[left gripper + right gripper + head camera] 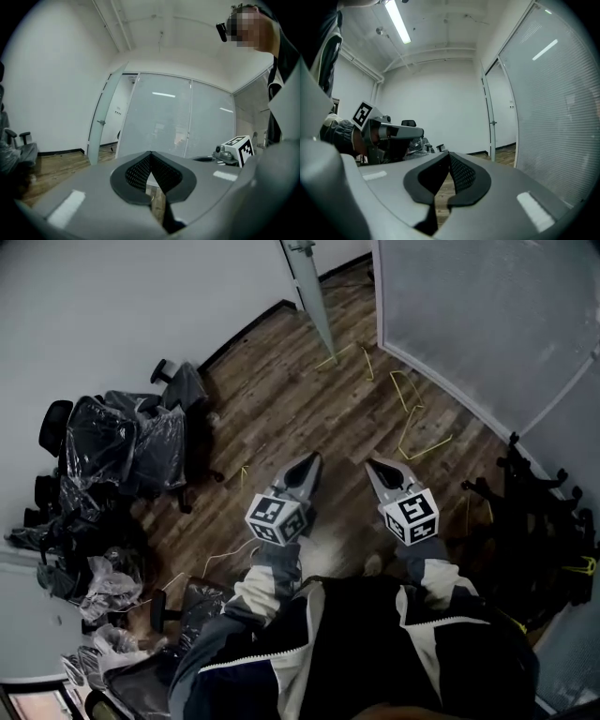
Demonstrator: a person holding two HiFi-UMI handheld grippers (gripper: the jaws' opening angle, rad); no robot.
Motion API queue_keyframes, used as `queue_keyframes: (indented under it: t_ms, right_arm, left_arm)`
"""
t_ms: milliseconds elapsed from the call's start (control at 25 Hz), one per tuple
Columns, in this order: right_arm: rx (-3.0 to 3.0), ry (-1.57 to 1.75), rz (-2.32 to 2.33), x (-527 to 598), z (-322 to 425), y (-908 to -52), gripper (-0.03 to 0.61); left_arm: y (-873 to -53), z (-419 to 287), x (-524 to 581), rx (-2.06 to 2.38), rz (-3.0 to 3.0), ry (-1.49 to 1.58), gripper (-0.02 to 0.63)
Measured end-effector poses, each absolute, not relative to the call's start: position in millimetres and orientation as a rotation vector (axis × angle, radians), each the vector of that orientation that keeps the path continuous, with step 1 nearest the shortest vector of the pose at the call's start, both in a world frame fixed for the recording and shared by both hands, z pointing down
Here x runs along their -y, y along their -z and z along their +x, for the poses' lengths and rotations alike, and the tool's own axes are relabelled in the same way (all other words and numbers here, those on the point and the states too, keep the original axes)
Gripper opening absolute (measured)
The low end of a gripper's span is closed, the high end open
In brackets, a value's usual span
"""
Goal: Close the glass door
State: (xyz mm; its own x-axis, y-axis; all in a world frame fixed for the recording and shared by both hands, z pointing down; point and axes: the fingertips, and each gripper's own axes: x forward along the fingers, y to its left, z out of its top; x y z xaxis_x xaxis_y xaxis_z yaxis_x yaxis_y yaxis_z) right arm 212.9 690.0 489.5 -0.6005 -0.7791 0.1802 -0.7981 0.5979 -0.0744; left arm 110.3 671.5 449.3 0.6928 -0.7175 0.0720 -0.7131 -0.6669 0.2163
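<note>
Head view, bottom: our dark jacket (375, 652) fills the lower frame and hides the floor beneath it. Just above, the left gripper (313, 461) and right gripper (373, 466) sit side by side, not touching. Both claws are pressed together with nothing between them.

Left of frame: office chairs (122, 442) under plastic wrap, their shapes hard to make out. Yellow wire pieces (412, 418) lie on the wooden floor (281, 399) beyond the tips.

Farthest, top centre: the glass door (311, 292). Its top is cut off by the frame edge, and we see it nearly edge-on, so we cannot read its pane. It stands upright, long axis vertical, swung out of line with the frosted glass wall (469, 306) at upper right and apart from it.
</note>
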Motion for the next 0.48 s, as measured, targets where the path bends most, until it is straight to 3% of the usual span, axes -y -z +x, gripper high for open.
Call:
queue_keyframes:
  t_ms: [480]
  right_arm:
    - [2.689,-0.270,1.375,-608,273,-491,0.005]
  left_arm:
    - [-471,118,-604,1.149,2.660,-0.062,0.005]
